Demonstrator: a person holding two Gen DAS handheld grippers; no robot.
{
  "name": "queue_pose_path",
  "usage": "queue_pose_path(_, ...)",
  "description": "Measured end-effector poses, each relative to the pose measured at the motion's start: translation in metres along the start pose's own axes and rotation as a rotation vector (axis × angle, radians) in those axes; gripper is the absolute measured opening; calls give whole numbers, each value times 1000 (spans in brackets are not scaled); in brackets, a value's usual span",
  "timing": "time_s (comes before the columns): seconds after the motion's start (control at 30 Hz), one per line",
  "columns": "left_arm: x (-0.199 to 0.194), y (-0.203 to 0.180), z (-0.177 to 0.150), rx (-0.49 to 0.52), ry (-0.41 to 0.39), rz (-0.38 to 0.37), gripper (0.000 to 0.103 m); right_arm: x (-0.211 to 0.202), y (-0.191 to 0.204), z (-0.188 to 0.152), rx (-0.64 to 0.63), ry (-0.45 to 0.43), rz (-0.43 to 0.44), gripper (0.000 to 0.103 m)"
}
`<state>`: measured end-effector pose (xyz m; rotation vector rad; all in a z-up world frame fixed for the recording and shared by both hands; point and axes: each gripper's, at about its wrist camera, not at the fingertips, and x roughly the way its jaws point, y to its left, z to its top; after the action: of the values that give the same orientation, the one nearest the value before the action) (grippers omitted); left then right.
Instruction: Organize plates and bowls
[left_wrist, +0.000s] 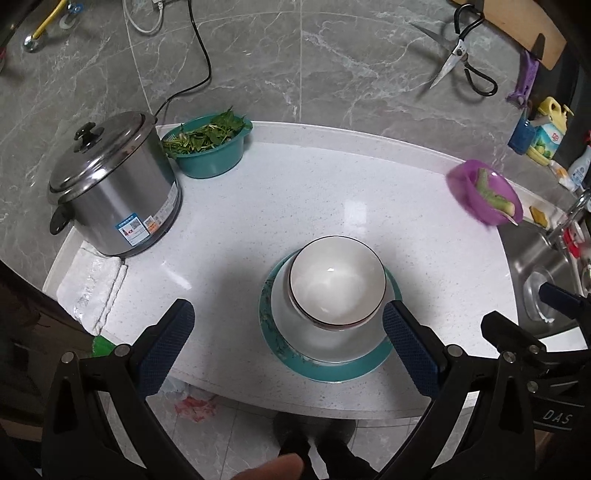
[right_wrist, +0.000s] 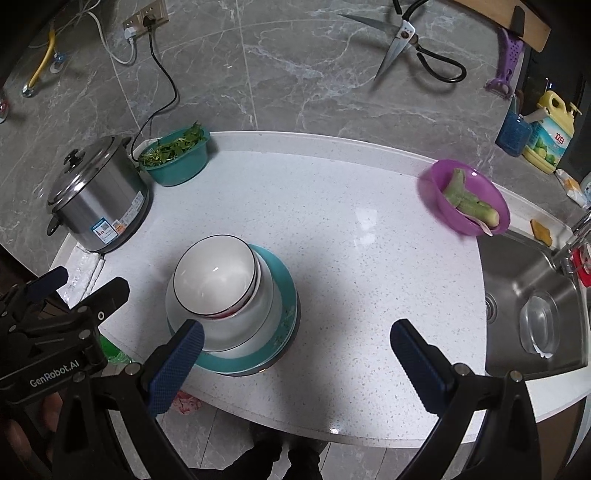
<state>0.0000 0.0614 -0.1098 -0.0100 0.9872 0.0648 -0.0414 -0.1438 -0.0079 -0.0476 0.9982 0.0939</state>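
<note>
Stack looks done: white ceramic bowl with dark rim nested on a larger white bowl, both on the teal-rimmed plate near the front edge of the white speckled surface. Left claw and right claw both spread apart, empty. Purple plastic bowl of green vegetable pieces sits by the steel sink, probably not part of the job.

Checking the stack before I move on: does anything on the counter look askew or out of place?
The top white bowl sits off-centre toward one side of the teal plate, so the stack looks lopsided. Nothing is spilled or broken.
</note>
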Motion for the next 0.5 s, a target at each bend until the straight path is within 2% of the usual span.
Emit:
queue_pose_path(0.1,-5,-1,0,4,0,17,103,-3,1,1,-2,-1,-4,103)
queue_pose_path(0.5,-2,1,-5,-18,20,-26,103,-5,-2,2,10,19,2,103)
